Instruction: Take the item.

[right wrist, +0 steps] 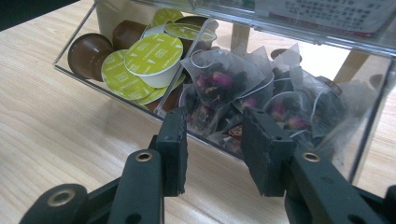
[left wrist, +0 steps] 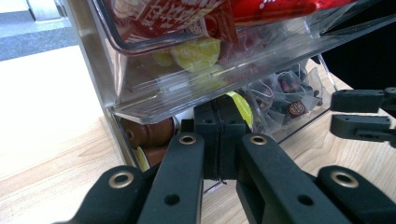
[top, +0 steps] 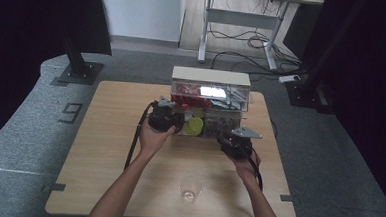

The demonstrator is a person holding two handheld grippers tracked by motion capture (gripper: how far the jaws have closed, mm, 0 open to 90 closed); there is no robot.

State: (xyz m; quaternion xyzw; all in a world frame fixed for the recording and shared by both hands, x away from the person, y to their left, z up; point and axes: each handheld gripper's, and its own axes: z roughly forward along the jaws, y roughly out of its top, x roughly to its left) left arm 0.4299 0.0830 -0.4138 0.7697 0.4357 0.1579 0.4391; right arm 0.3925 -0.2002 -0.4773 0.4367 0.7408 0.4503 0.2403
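Nearest the person, a clear glass point(top: 191, 188) stands alone by the table's point(top: 93, 158) front edge, with bare wood all round it. Beyond it the two hands reach the clear organizer point(top: 209, 97) set toward the far edge. The left gripper point(top: 166, 118) sits at the lower drawer's point(right wrist: 280, 154) left end, its jaws pressed together at the drawer front (whether they pinch a lip there, I cannot tell). The right gripper point(right wrist: 214, 140) hovers just before that drawer's clear wall, jaws partly apart, nothing between them. Inside, a divider splits the drawer: brown coffee capsules point(right wrist: 140, 58) with green foil lids on one side, mesh tea bags point(right wrist: 224, 79) with dark leaves and pink buds on the other. The tier above holds red packets point(left wrist: 187, 16) and something yellow, blurred through the plastic. The organizer's top edge is cut off in both gripper views, and glare whitens part of the upper tier from above.
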